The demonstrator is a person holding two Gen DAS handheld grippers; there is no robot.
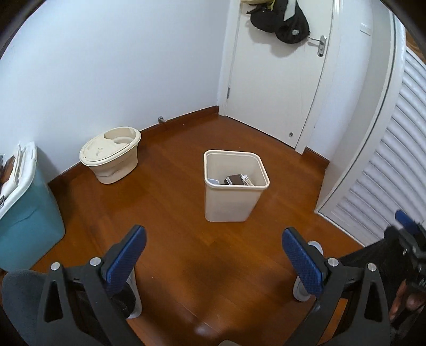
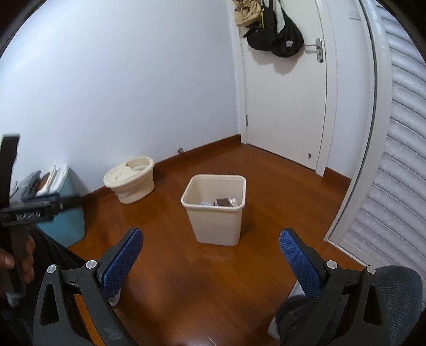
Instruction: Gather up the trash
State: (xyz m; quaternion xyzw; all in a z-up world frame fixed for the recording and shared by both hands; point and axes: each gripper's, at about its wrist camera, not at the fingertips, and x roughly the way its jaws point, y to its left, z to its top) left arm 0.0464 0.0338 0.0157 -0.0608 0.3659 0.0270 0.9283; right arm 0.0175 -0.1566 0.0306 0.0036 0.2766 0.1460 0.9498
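A cream square waste bin point(image 1: 235, 186) point(image 2: 214, 210) stands on the wooden floor, ahead of both grippers. Inside it lie a dark packet point(image 1: 234, 179) point(image 2: 221, 202) and some pale wrappers. My left gripper point(image 1: 213, 255) is open and empty, raised well back from the bin. My right gripper point(image 2: 211, 256) is open too, with nothing between its blue pads. The right gripper's blue finger point(image 1: 406, 221) shows at the right edge of the left wrist view; the left gripper's black body point(image 2: 29, 210) and the hand holding it show at the left of the right wrist view.
A cream lidded tub point(image 1: 111, 154) point(image 2: 130, 179) stands by the wall. A teal box point(image 1: 26, 210) point(image 2: 64, 218) sits at the left. A white door point(image 1: 279, 79) with black bags point(image 1: 282, 21) hung on it closes the corner; slatted white doors point(image 1: 386, 173) run along the right. The person's shoes point(image 1: 306, 287) show below.
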